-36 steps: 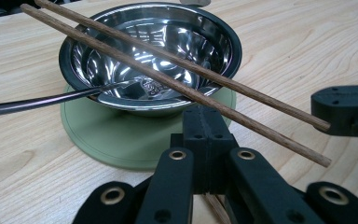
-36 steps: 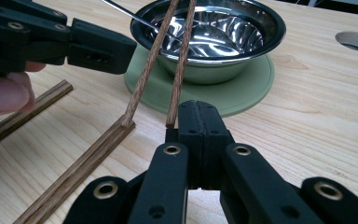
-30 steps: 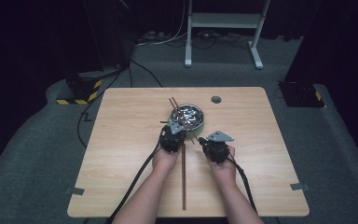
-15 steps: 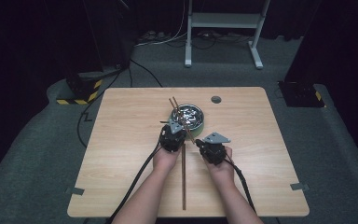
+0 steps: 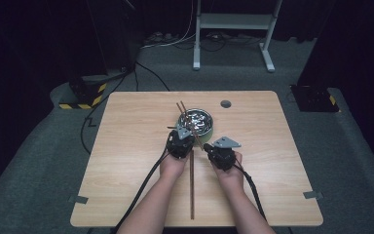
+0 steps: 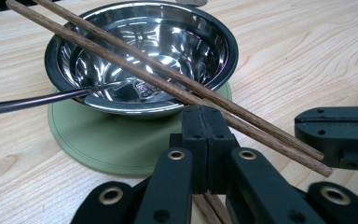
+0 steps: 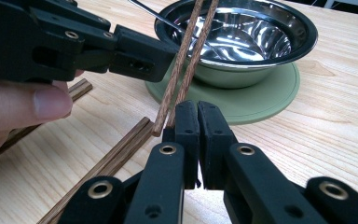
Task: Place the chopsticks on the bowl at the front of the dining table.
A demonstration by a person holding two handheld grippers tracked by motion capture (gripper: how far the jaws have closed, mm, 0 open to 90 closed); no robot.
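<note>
A steel bowl (image 5: 196, 121) (image 6: 144, 56) (image 7: 242, 42) stands on a round green mat (image 6: 98, 140) (image 7: 261, 98) at the table's middle. A pair of wooden chopsticks (image 5: 187, 119) (image 6: 135, 65) (image 7: 182, 60) leans across its rim, its near ends by my right gripper's tips. A metal spoon (image 6: 37, 99) rests in the bowl. My left gripper (image 5: 185, 132) (image 6: 207, 126) (image 7: 163, 56) is shut with nothing between its jaws, close to the mat. My right gripper (image 5: 206, 146) (image 7: 198, 116) (image 6: 340, 135) is also shut, beside the chopstick ends, not gripping them.
A second, longer pair of chopsticks (image 5: 192, 185) (image 7: 107, 163) lies on the wooden table (image 5: 126, 185) between my hands, running to the front edge. A round grommet (image 5: 225, 104) sits at the back. Cables trail from both grippers off the front.
</note>
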